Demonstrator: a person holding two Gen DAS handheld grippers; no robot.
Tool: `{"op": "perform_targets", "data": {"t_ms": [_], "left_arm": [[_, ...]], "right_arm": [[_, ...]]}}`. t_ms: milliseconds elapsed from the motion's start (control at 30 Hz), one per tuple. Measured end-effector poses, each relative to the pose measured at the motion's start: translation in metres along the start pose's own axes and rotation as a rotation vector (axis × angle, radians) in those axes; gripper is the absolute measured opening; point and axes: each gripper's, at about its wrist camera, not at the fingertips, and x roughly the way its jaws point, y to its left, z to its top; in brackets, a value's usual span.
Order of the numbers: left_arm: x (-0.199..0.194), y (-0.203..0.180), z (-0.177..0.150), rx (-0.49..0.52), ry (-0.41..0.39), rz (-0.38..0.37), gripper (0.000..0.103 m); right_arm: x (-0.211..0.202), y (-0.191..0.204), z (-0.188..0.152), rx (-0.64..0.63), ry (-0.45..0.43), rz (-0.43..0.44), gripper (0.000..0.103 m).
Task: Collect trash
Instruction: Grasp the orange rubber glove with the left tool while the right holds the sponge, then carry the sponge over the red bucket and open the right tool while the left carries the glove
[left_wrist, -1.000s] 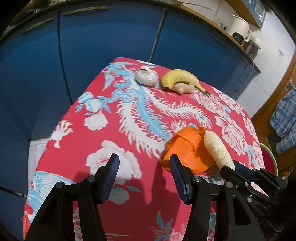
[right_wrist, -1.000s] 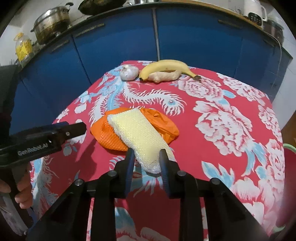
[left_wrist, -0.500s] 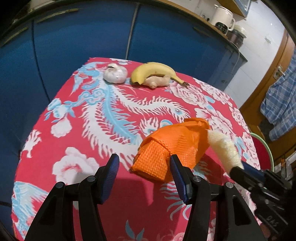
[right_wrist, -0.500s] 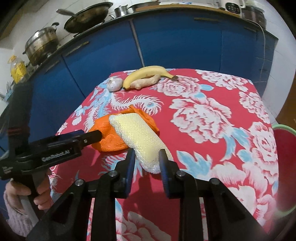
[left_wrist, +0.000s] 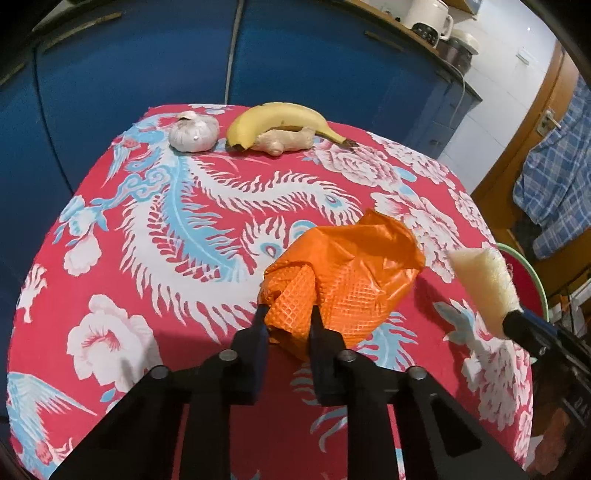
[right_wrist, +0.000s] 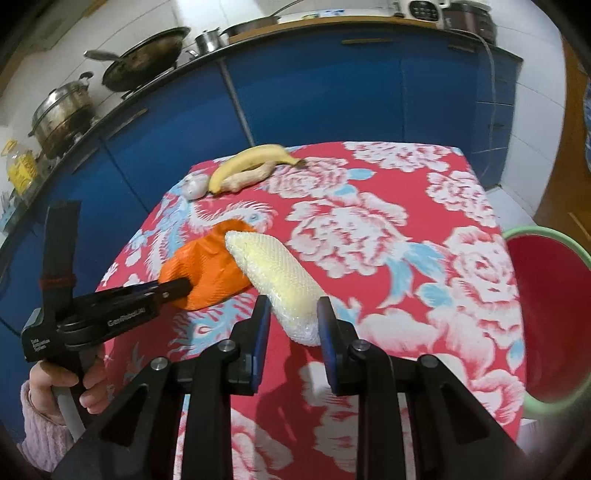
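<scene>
Left gripper (left_wrist: 286, 325): I have it clamped on the near fold of the orange plastic bag (left_wrist: 343, 280), which rests on the tablecloth (left_wrist: 184, 229).
Right gripper (right_wrist: 292, 319): pinching the foam net sleeve (right_wrist: 280, 280), held above the cloth.
Handling: both look light, soft, crushable; I grip bunched edges.
Red bin (right_wrist: 546, 317): right, beside the table.

A home kitchen is shown: glossy blue cabinet doors (right_wrist: 314, 103) are run under a dark worktop, on which a lidded steel stockpot (right_wrist: 61, 114), a black wok (right_wrist: 147, 62) and a white electric kettle (left_wrist: 430, 18) are set; a flowered red tablecloth (right_wrist: 424, 229) is spread in front.
</scene>
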Motion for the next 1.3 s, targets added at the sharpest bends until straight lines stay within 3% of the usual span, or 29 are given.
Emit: {"op": "perform_targets", "data": {"t_ms": [267, 633, 1300], "left_arm": [[-0.021, -0.02, 0.004, 0.037, -0.052, -0.047, 0.011], [-0.041, -0.075, 0.015, 0.136, -0.11, -0.112, 0.011], [-0.023, -0.187, 0.021, 0.293, -0.1, -0.214, 0.011]], "right_arm": [[-0.02, -0.033, -0.003, 0.065, -0.039, -0.044, 0.028], [-0.051, -0.079, -0.013, 0.156, -0.086, -0.106, 0.028], [-0.087, -0.183, -0.043, 0.396, -0.103, -0.28, 0.031]]}}
